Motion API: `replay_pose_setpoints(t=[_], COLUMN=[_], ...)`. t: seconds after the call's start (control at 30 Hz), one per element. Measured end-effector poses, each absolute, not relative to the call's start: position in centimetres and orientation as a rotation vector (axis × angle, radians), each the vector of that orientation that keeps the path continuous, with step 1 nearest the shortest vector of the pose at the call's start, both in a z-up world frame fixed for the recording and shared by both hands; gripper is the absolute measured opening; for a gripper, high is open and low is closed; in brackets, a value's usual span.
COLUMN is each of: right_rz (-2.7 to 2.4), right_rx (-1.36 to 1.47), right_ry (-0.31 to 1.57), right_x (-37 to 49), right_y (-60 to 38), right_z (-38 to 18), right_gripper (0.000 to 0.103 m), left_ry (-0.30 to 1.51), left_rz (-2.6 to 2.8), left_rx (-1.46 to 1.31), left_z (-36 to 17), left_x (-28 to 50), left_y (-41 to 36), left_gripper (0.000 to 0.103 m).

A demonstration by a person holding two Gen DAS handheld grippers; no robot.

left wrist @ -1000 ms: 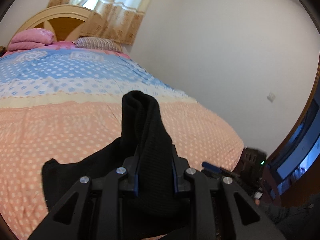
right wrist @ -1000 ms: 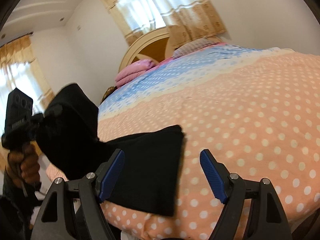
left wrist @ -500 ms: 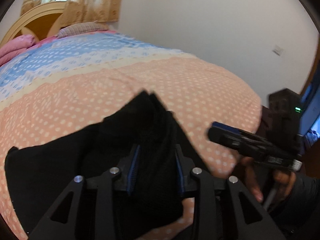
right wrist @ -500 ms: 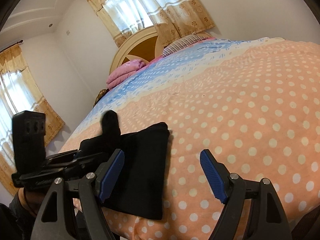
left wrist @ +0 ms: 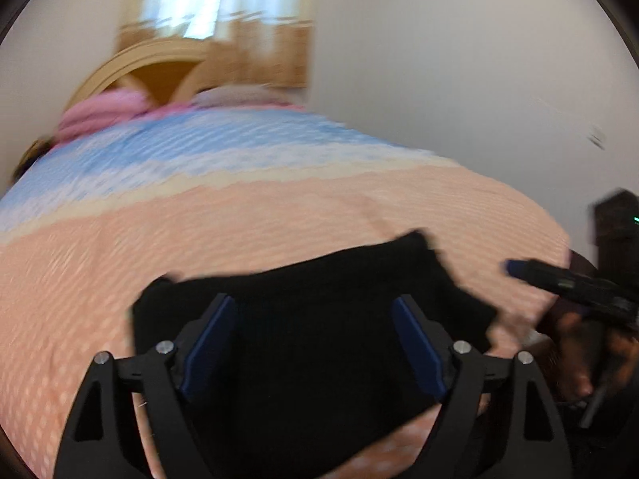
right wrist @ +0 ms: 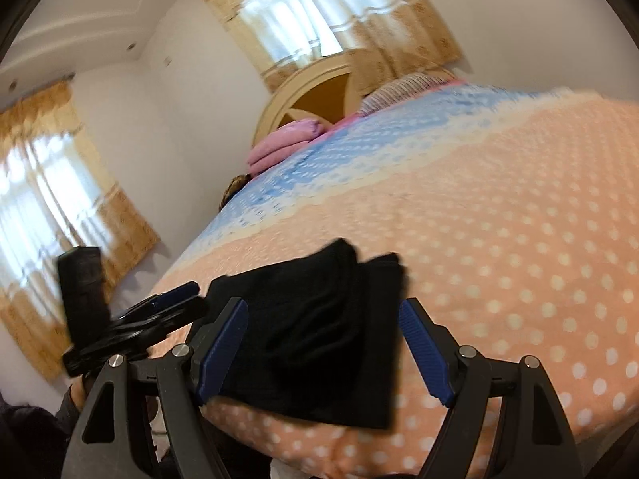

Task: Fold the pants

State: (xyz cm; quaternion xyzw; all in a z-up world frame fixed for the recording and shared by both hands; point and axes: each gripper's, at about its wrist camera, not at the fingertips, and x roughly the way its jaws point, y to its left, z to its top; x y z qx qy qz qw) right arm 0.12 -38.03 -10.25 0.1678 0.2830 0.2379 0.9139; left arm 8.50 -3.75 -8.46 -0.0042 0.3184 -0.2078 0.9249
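The black pants (left wrist: 319,319) lie folded in a flat stack on the near corner of the bed; they also show in the right wrist view (right wrist: 319,331). My left gripper (left wrist: 315,343) is open and empty, just above the near part of the stack. My right gripper (right wrist: 323,351) is open and empty, over the near edge of the pants. The right gripper also shows at the right of the left wrist view (left wrist: 567,279), and the left gripper at the left of the right wrist view (right wrist: 159,311). The left wrist view is blurred.
The bed has a peach polka-dot cover (right wrist: 519,247) turning blue toward the headboard (right wrist: 315,95). Pink folded bedding (right wrist: 283,143) and a pillow lie at the head. Curtained windows (right wrist: 319,12) and white walls stand behind.
My left gripper has let go of the pant fabric and opened, and the fold now lies flat on the stack. The left gripper has pulled back. My right gripper stays open.
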Motion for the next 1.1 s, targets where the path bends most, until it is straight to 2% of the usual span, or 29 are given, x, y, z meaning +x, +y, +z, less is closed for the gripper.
replay_pose_setpoints(t=[0.17, 0.2, 0.23, 0.27, 0.3, 0.33, 0.43, 0.6, 0.67, 0.73, 0.77, 0.8, 0.83, 0.9, 1.1], right_rz=[0.487, 0.490, 0.480, 0.458, 0.447, 0.454, 0.432, 0.391, 0.399, 0.410, 0.414, 0.408, 0.397, 0.405, 0.420], right_rx=[0.243, 0.242, 0.223, 0.198, 0.190, 0.206, 0.222, 0.245, 0.251, 0.275, 0.292, 0.291, 0.287, 0.312, 0.335], right_ry=[0.660, 0.698, 0.723, 0.741, 0.750, 0.756, 0.757, 0.815, 0.826, 0.824, 0.822, 0.819, 0.807, 0.765, 0.714], right_x=[0.8, 1.3, 1.6, 1.7, 1.7, 1.7, 1.1, 0.5, 0.5, 0.7, 0.8, 0.8, 0.9, 1.0, 4.8], right_y=[-34.3, -33.7, -33.5, -33.2, -33.3, -33.8, -35.3, -37.0, -37.3, -37.5, -37.7, -37.8, -37.8, -38.2, -37.6], right_z=[-10.9, -11.6, -12.0, -12.3, -12.6, -12.7, -12.8, -14.9, -15.5, -15.2, -15.0, -14.7, -14.3, -13.4, -11.6], right_gripper=[0.078, 0.061, 0.035, 0.023, 0.016, 0.013, 0.011, 0.010, 0.010, 0.013, 0.015, 0.025, 0.043, 0.062, 0.062], left_ry=[0.706, 0.708, 0.708, 0.708, 0.706, 0.704, 0.695, 0.712, 0.729, 0.750, 0.757, 0.761, 0.763, 0.761, 0.772], left_rz=[-0.344, -0.334, -0.328, -0.324, -0.319, -0.313, -0.298, -0.291, -0.291, -0.287, -0.294, -0.298, -0.303, -0.308, -0.314], left_rx=[-0.135, -0.140, -0.141, -0.141, -0.144, -0.150, -0.182, -0.189, -0.179, -0.164, -0.160, -0.156, -0.151, -0.140, -0.136], left_z=[-10.3, -10.7, -10.8, -10.9, -11.0, -11.1, -11.4, -12.3, -12.9, -13.6, -13.8, -13.9, -13.9, -13.9, -14.1], left_x=[9.5, 9.5, 9.4, 9.4, 9.4, 9.2, 9.1, 9.6, 9.8, 9.8, 9.9, 9.9, 9.8, 9.6, 9.5], left_y=[-0.4, -0.2, -0.1, 0.0, 0.1, 0.3, 1.5, 2.1, 1.9, 1.7, 1.5, 1.3, 1.2, 0.9, 0.7], left_gripper=[0.084, 0.084, 0.084, 0.085, 0.085, 0.089, 0.091, 0.092, 0.100, 0.100, 0.100, 0.100, 0.100, 0.100, 0.100])
